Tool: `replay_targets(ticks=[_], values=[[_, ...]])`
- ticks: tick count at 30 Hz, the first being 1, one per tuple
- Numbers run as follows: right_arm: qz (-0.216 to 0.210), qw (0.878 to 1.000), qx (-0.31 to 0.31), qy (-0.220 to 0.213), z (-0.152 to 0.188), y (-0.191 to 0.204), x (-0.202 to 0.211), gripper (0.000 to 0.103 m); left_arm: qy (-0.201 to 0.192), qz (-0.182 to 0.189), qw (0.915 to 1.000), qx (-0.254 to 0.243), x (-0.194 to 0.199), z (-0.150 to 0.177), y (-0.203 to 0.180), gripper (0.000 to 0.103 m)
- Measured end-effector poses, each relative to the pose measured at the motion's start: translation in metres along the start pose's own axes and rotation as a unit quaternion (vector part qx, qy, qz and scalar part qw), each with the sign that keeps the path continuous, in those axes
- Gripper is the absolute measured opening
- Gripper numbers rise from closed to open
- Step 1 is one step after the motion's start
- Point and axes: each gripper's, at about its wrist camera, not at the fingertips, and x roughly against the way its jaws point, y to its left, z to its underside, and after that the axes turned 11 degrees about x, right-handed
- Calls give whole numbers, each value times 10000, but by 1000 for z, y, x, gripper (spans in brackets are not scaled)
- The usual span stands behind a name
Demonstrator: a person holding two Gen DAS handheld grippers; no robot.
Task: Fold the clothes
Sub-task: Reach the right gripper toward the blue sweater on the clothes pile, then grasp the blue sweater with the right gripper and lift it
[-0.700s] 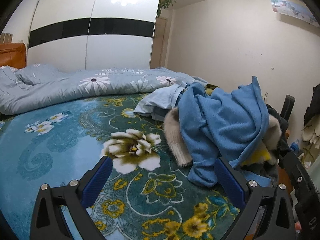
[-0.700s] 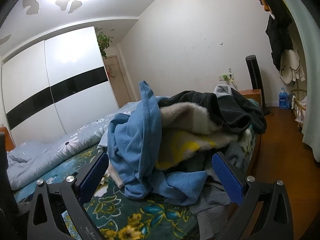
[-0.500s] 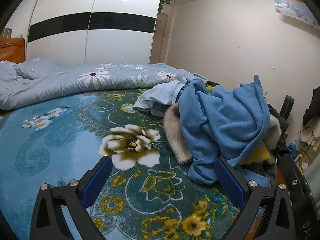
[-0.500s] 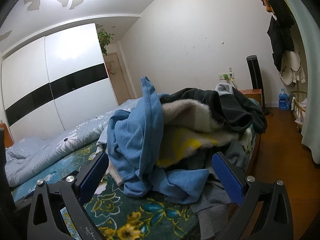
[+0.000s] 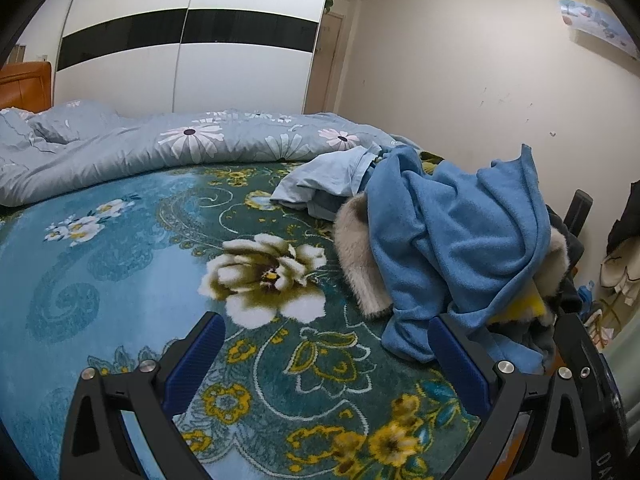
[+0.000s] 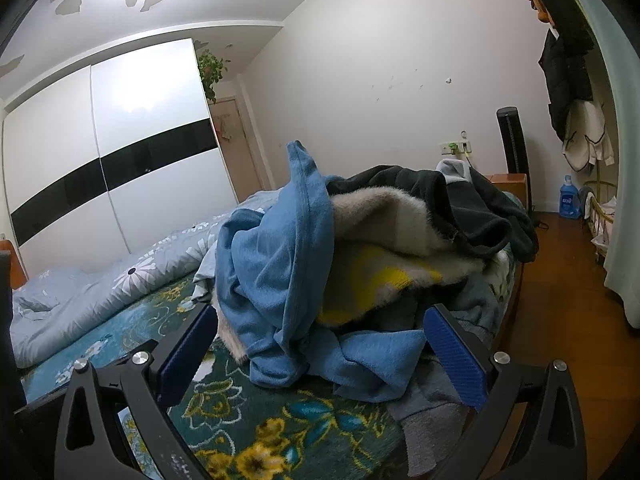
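Observation:
A pile of clothes lies on the bed's right end. On top is a blue fleece garment (image 5: 460, 232), also in the right wrist view (image 6: 280, 264). Under it lie a beige furry garment (image 6: 384, 216), a yellow and white one (image 6: 384, 276), a black one (image 6: 460, 200) and a grey one (image 6: 432, 428). A light blue shirt (image 5: 324, 176) lies behind the pile. My left gripper (image 5: 324, 356) is open and empty above the floral blanket (image 5: 120, 256), left of the pile. My right gripper (image 6: 316, 344) is open and empty, just in front of the pile.
A rumpled grey-blue daisy quilt (image 5: 160, 148) lies along the bed's far side. A white and black wardrobe (image 5: 180, 48) stands behind. Right of the bed are a wooden floor (image 6: 560, 280), a nightstand (image 6: 508, 180), a black tower fan (image 6: 512, 140), a blue bottle (image 6: 570, 200) and hanging coats (image 6: 568, 80).
Both grippers have tilted down a little and edged closer to the bed and the pile. Both stay open and empty. The clothes have not moved.

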Motion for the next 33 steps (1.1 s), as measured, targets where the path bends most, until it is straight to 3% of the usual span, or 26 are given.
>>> replay_targets(ticks=[7, 13, 18, 22, 26, 28, 30, 33], values=[[-52, 10000, -33, 59, 3, 1, -5, 103, 93, 7, 9998, 179, -4, -2, 10, 103], [-415, 9976, -554, 36, 9, -11, -13, 103, -207, 385, 9972, 613, 18, -10, 56, 103], [-862, 9903, -1086, 118, 12, -11, -37, 103, -440, 64, 9989, 112, 30, -45, 94, 103], [-906, 9922, -795, 329, -11, 1, -64, 103, -730, -176, 9967, 305, 35, -59, 142, 103], [-582, 9948, -546, 640, -36, -5, -92, 102, -470, -270, 9968, 589, 27, -64, 184, 103], [-459, 9936, -549, 871, -45, -11, -106, 85, -282, -328, 9969, 661, 24, -66, 199, 103], [-557, 9887, -733, 1182, -47, -16, -117, 49, -190, -399, 9966, 696, 24, -67, 212, 103], [-846, 9838, -882, 1314, -56, -10, -113, 20, -241, -480, 9953, 802, 33, -67, 232, 103]])
